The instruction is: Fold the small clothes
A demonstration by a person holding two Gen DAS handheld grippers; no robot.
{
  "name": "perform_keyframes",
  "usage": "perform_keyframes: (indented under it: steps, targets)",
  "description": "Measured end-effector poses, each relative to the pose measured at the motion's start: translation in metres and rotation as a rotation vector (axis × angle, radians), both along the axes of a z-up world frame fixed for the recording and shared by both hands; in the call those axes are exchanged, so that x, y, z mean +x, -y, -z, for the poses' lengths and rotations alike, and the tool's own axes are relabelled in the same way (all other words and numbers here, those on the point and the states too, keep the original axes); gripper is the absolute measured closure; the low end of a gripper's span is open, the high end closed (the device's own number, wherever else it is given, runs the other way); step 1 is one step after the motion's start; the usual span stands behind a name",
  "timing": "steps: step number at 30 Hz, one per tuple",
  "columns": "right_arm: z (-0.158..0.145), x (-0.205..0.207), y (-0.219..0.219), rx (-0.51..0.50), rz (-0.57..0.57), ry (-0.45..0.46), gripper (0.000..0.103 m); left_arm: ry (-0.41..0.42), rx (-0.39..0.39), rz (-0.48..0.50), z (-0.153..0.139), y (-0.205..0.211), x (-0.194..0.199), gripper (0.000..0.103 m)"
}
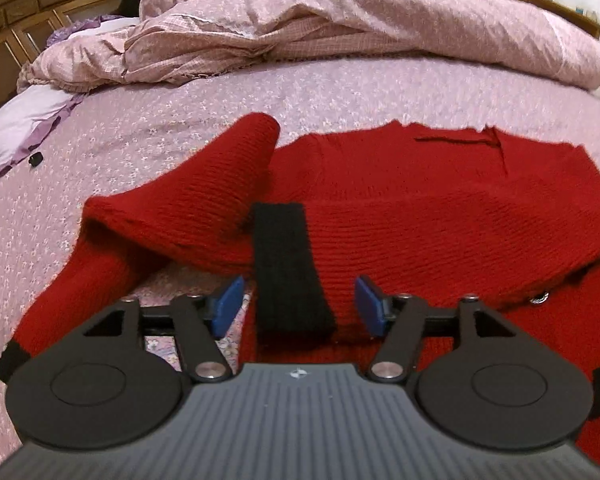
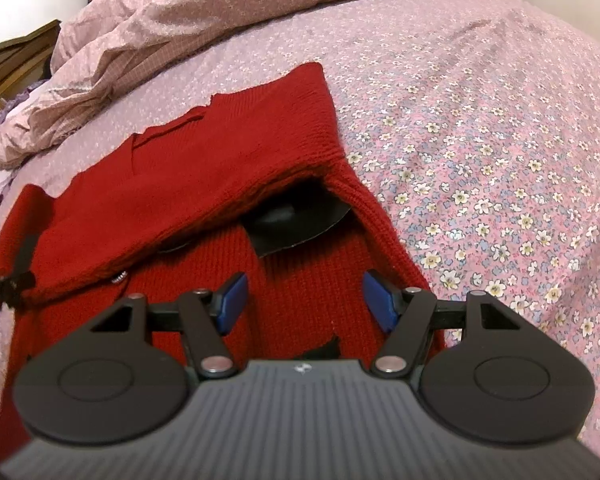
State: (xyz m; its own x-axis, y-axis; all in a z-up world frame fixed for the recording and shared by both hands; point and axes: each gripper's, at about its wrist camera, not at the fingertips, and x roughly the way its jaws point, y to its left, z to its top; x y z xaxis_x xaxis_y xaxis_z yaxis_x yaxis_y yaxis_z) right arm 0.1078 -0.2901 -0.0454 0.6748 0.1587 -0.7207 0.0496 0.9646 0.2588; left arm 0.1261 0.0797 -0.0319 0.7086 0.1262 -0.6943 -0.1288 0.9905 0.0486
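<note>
**Red jumper half folded on the bed, both tongs standing open**

Over on the left, a sleeve (image 1: 76, 280) of the red jumper (image 1: 420, 216) trails down toward the near edge of the bed (image 1: 160, 140), its black cuff (image 1: 10, 360) poking out at the bottom. Just beside it the shoulder part is humped up in a soft ridge, so that side looks only loosely thrown over and not yet flattened

Next comes the left gripper (image 1: 298, 306). Its blue pads (image 1: 228, 306) are spread well apart with a black knitted band (image 1: 288, 268) lying between them, and neither pad presses on it; the tongs have hold of nothing. My guess is the band was laid there so it ends up on top of the body of the jumper

Further right, the main panel lies flat across the flowered sheet, neck edge pointing away toward the heaped quilt (image 1: 340, 20)

The right gripper (image 2: 304, 300) hovers over the jumper's right part, pads (image 2: 378, 300) also wide apart and touching nothing that I can see. Ahead of it a folded-over flap leaves a dark gap where something black shows; what it is I cannot tell. A small metal fastener (image 2: 120, 278) glints at the flap's edge

The fold seems part done, with the left sleeve left to bring in
</note>
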Motion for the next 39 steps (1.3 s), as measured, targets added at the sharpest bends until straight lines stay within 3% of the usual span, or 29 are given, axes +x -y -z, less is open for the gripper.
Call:
perform_keyframes:
  steps: [8, 17, 22, 27, 32, 39]
  targets:
    - [-0.017, -0.002, -0.001, 0.020, 0.006, 0.043, 0.036, 0.098, -0.018, 0.064, -0.032, -0.005, 0.003, 0.021]
    - [-0.014, 0.001, -0.013, 0.008, -0.019, 0.024, 0.036, 0.136, -0.051, 0.112, -0.019, -0.023, 0.080, 0.021]
    - [-0.015, 0.001, -0.016, -0.006, -0.026, 0.020, 0.036, 0.091, -0.020, -0.025, -0.001, -0.052, 0.108, 0.021]
    - [-0.010, 0.007, -0.018, -0.007, -0.019, 0.007, 0.036, 0.009, 0.088, -0.171, 0.021, -0.085, 0.121, 0.021]
    - [-0.005, 0.010, -0.021, -0.016, -0.032, -0.008, 0.036, 0.000, 0.106, -0.141, 0.030, -0.094, 0.123, 0.017]
    - [-0.007, 0.010, -0.019, -0.010, -0.026, -0.002, 0.037, 0.043, 0.096, -0.104, 0.003, -0.079, 0.098, 0.017]
